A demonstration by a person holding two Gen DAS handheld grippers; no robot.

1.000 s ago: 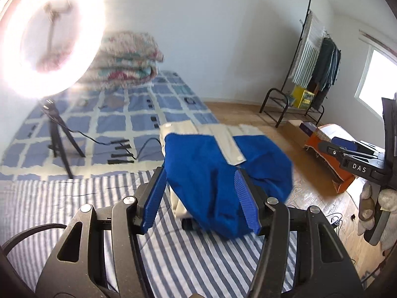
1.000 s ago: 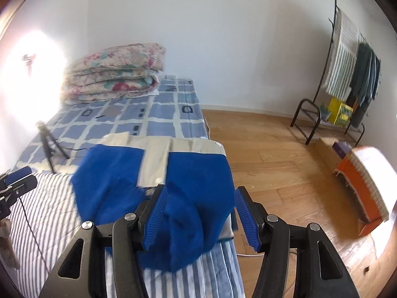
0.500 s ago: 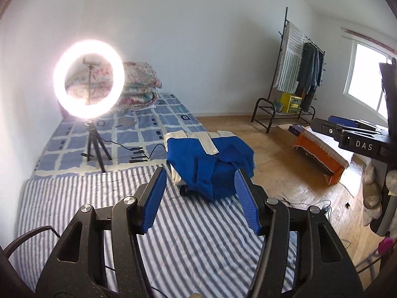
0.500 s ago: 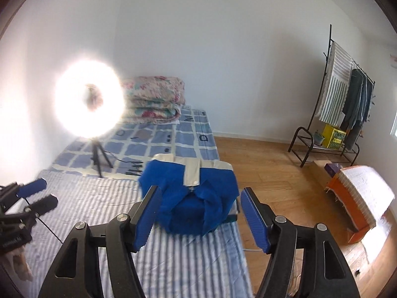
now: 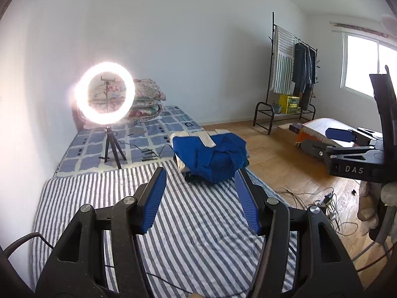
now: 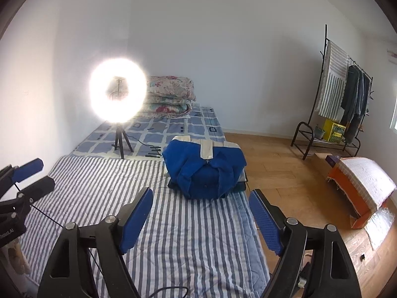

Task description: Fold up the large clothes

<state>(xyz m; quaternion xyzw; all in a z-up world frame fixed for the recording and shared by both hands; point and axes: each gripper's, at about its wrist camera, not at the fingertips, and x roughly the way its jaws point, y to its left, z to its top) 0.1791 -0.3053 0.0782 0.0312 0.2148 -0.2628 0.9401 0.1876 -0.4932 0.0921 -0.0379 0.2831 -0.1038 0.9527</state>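
Note:
A blue garment with cream trim lies bundled on a stack of folded clothes at the right edge of the striped bed. It also shows in the right wrist view. My left gripper is open and empty, well back from the garment above the striped sheet. My right gripper is open and empty, also back from the pile. The right gripper shows at the right of the left wrist view; the left gripper shows at the left edge of the right wrist view.
A lit ring light on a tripod stands on the checked blanket, cables beside it. Folded floral quilts lie at the wall. A clothes rack and an orange box stand on the wood floor, right.
Both grippers have pulled back and up away from the blue garment, which now lies on the pile farther off. Both stayed open.

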